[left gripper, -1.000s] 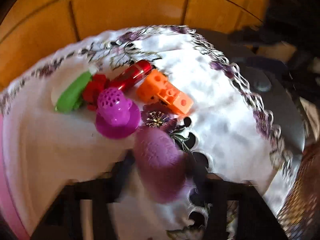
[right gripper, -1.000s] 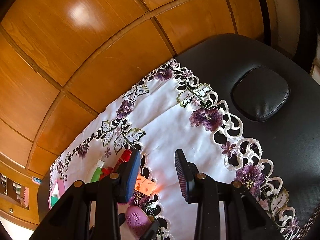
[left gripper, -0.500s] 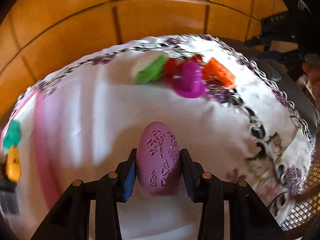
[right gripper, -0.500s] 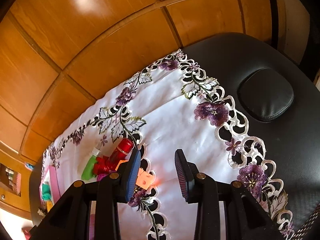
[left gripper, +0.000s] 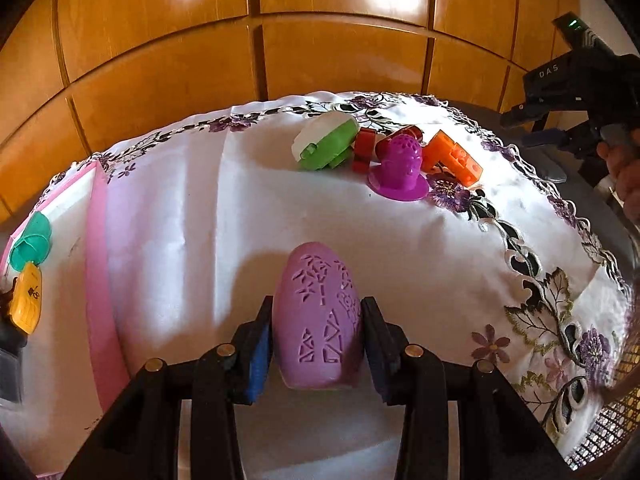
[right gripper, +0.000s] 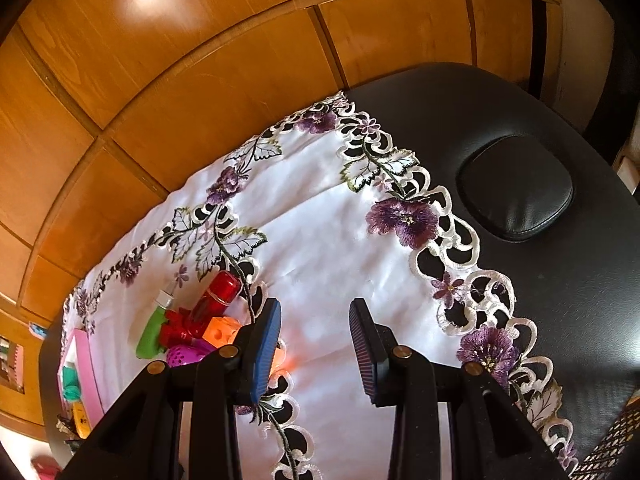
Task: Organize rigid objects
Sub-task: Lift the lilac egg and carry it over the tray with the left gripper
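While my left gripper [left gripper: 318, 332] is pinching the lilac egg [left gripper: 319, 316] between both pads, above the white cloth [left gripper: 240, 216], the view around it is shifting. A second ago the egg was blurred and close to the toy pile; now it is sharp, and the pile is sitting well beyond it, near the cloth's far edge. In that pile, the green piece [left gripper: 328, 142], red piece [left gripper: 365, 147], purple dome [left gripper: 400, 166] and orange block [left gripper: 452, 156] are lying together, the neighbours touching or just beside each other. The pink tray [left gripper: 98, 280] is now coming into view at left, holding a teal piece [left gripper: 31, 240] and a yellow piece [left gripper: 27, 298]. My right gripper [right gripper: 314, 350] is hanging over the cloth with its jaws spread and nothing between them, gap unchanged. In its view the pile is sitting higher and larger than before.
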Tool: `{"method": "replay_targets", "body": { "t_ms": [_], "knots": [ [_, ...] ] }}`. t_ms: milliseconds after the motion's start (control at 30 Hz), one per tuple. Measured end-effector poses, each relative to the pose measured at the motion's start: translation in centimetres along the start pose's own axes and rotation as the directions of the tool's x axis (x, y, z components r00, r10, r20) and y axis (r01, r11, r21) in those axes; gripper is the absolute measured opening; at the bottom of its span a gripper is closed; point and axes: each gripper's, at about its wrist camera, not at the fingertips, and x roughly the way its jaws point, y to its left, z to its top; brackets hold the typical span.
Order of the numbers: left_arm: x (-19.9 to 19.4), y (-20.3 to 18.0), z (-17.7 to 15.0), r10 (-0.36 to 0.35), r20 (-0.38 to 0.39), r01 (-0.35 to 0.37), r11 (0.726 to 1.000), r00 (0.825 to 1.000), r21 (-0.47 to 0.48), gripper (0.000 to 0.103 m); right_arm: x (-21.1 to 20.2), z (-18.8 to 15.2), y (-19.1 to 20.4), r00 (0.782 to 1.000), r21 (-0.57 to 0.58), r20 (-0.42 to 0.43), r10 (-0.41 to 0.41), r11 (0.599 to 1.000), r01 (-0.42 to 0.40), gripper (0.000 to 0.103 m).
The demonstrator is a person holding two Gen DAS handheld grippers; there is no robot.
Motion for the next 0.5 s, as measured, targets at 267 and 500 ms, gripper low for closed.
{"method": "replay_targets", "body": {
  "t_ms": [267,500],
  "knots": [
    [-0.1,0.0,-0.1,-0.008,0.011,0.008,1.000,1.000,-0.002,0.042,0.6,-0.1,0.2,0.999,-0.023,-0.014,-0.030,0.999,0.030,0.035],
    [-0.1,0.1,-0.2,-0.016,0.013,0.016,1.000,1.000,-0.007,0.041,1.2,-0.2,0.5,0.998,-0.045,-0.030,-0.057,0.997,0.055,0.035]
  ]
}}
